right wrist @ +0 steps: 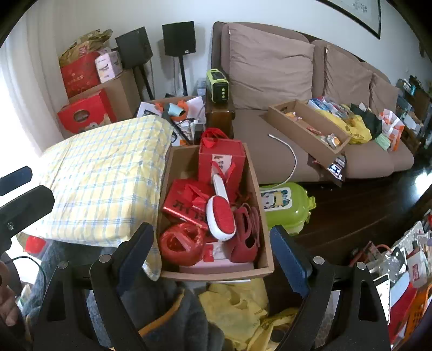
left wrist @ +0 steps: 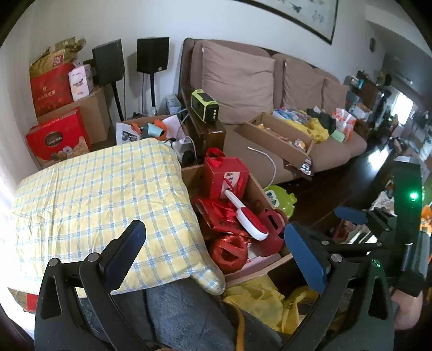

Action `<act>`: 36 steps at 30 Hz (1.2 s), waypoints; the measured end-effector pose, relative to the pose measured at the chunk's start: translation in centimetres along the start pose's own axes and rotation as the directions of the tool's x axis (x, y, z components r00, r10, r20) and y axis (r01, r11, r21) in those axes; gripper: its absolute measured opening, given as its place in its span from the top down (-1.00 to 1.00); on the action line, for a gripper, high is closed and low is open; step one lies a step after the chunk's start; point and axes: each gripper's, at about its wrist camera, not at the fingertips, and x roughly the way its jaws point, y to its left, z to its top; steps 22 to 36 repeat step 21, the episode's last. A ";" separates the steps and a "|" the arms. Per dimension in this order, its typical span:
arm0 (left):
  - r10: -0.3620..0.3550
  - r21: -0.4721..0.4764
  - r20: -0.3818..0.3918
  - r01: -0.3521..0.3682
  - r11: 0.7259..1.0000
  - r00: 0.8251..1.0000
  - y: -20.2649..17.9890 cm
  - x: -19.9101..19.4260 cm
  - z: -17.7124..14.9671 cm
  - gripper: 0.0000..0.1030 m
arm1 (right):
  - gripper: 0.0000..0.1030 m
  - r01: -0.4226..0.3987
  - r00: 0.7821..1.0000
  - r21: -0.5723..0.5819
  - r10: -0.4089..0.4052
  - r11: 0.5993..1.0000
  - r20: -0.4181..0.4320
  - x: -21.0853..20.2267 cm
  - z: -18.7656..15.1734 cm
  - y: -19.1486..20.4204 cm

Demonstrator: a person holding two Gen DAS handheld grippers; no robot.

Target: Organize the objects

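We note the white-handled red lint brush [right wrist: 220, 213] lies centre frame, handle pointing up-frame, in the open cardboard box [right wrist: 216, 272]. The right gripper [right wrist: 213, 259] is nearer it, spread wide and empty; the left gripper [left wrist: 216, 253] likewise gapes empty.

Left claw [left wrist: 216, 253] wide apart, right claw [right wrist: 213, 255] spread, both empty

Home living room; brown sofa [right wrist: 310, 129] with back cushions along a white wall; framed picture [left wrist: 297, 19] hanging above; two black speakers [right wrist: 178, 37] on stands in the corner; stacked red gift boxes [left wrist: 58, 136]; checked pillow [left wrist: 100, 205]; dark wood floor [right wrist: 364, 210]; household clutter everywhere.
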 end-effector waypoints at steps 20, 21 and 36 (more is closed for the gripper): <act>0.000 0.068 0.000 0.000 0.998 1.000 -1.5 -0.8 -0.3 -0.99 | -0.73 -0.010 1.000 0.010 0.010 1.000 0.000 -0.2 0.0 -0.3; 0.004 0.072 0.000 -0.004 0.997 1.000 -1.5 -0.8 -0.4 -1.00 | -0.73 -0.011 1.000 0.009 0.011 1.000 -0.001 -0.2 0.0 -0.3; 0.004 0.072 0.000 -0.004 0.997 1.000 -1.5 -0.8 -0.4 -1.00 | -0.73 -0.011 1.000 0.009 0.011 1.000 -0.001 -0.2 0.0 -0.3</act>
